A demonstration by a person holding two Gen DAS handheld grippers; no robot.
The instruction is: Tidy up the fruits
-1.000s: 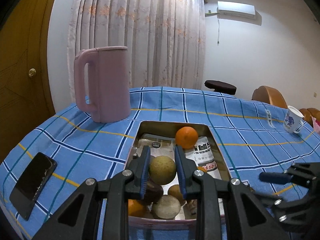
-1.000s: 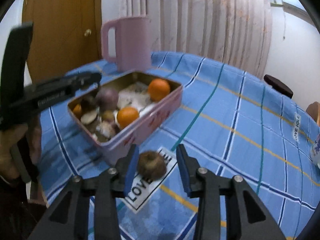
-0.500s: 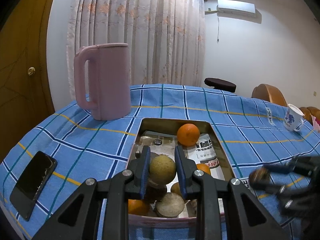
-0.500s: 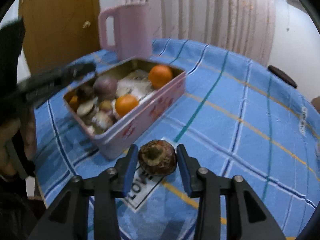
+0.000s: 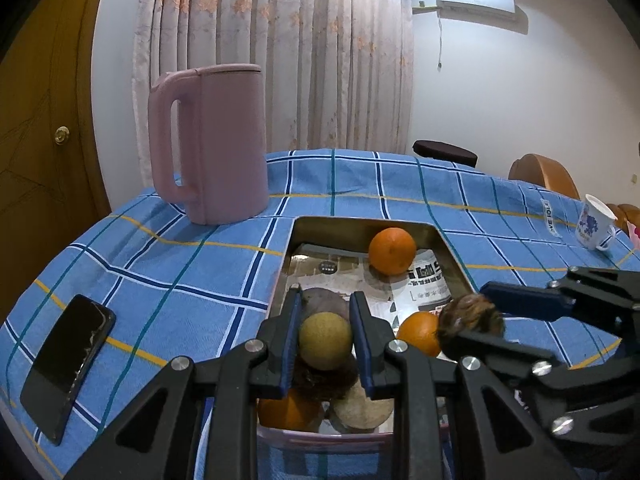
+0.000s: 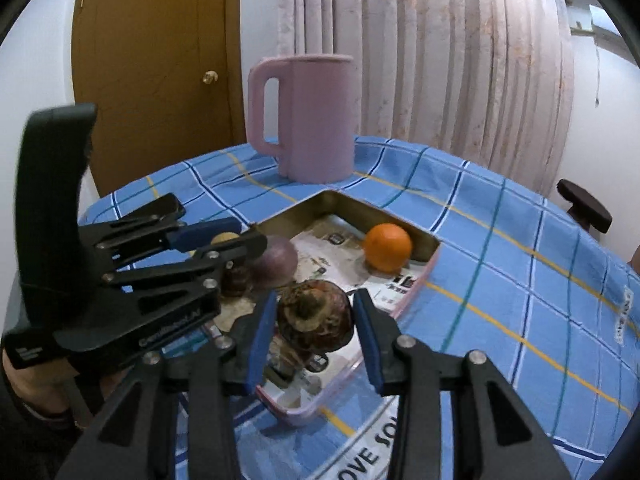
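The right hand-held gripper (image 6: 314, 334) clamped a brown, rough-skinned fruit (image 6: 315, 316) across its widest part; firm, light, unlikely to slip. The left hand-held gripper (image 5: 325, 340) pinched a round tan fruit (image 5: 325, 340) likewise.

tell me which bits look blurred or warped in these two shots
Left wrist view: the brown fruit in the right gripper is smeared by motion, while the pink jug stays sharp; fisheye bends the tablecloth lines. Right wrist view: its own brown fruit is crisp, and the curtain bows outward.
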